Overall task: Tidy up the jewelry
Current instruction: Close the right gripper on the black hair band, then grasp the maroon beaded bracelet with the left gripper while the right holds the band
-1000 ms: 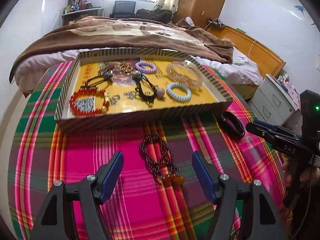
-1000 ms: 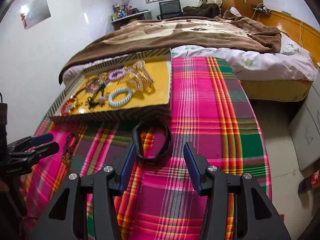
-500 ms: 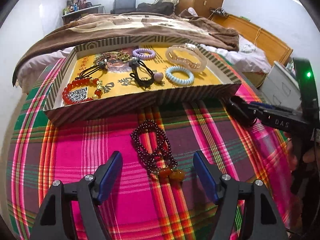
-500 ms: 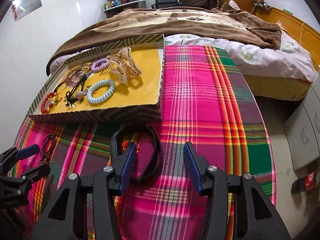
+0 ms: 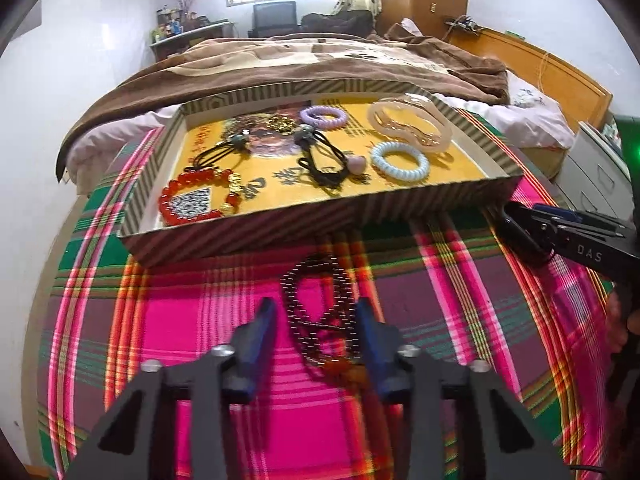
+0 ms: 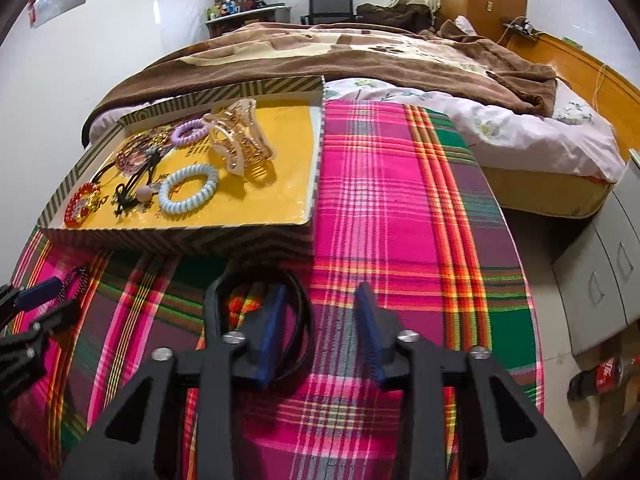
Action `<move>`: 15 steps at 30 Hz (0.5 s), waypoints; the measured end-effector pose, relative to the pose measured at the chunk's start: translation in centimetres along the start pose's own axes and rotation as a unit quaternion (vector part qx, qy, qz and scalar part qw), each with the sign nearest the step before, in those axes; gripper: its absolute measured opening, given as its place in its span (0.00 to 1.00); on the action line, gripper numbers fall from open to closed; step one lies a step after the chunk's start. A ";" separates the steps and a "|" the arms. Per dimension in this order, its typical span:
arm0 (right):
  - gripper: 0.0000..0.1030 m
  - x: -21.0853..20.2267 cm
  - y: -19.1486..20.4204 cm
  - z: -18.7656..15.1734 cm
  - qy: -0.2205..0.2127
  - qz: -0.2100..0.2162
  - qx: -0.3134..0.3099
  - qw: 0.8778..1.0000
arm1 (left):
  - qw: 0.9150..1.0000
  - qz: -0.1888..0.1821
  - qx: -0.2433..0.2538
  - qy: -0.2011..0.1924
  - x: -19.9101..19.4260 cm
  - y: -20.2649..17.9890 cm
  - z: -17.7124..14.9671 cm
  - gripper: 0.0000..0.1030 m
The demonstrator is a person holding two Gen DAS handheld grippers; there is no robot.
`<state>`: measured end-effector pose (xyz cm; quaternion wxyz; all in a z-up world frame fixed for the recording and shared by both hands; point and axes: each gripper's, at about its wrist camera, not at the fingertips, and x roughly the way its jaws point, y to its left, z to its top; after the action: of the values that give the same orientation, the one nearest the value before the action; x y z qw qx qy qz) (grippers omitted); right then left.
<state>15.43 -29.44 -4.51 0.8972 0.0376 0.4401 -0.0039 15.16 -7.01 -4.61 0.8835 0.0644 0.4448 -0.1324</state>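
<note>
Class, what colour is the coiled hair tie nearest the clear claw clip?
Light blue coiled hair tie; clearest in the left wrist view.

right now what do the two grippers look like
Both match: the left gripper and right gripper have black angular frames with triangular cut-outs, silver screws and blue finger pads. Seen from the left camera, the right one bears white "DAS" lettering and a green light. No cables or sleeves show.

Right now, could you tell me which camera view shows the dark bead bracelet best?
The left wrist view: the bead bracelet lies whole between the left gripper's open fingers. The right wrist view shows only a blurred sliver of it at the left edge.
</note>
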 end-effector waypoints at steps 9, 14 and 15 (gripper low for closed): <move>0.11 -0.1 0.0 -0.2 -0.003 0.007 0.008 1.000 | 1.000 -0.011 -0.019 -0.004 -0.3 1.2 0.0 0.10; 0.10 -0.5 -0.5 -0.4 -0.008 0.019 0.030 0.999 | 0.999 -0.030 -0.036 -0.011 -0.9 2.0 -0.1 0.08; 0.10 -0.5 -0.7 -0.4 -0.008 0.024 0.034 0.999 | 0.999 -0.032 -0.040 -0.013 -1.0 2.1 -0.1 0.08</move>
<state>14.75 -30.07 -4.36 0.8988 0.0780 0.4313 0.0022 15.15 -4.77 -3.82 0.8864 0.0128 0.4398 -0.1437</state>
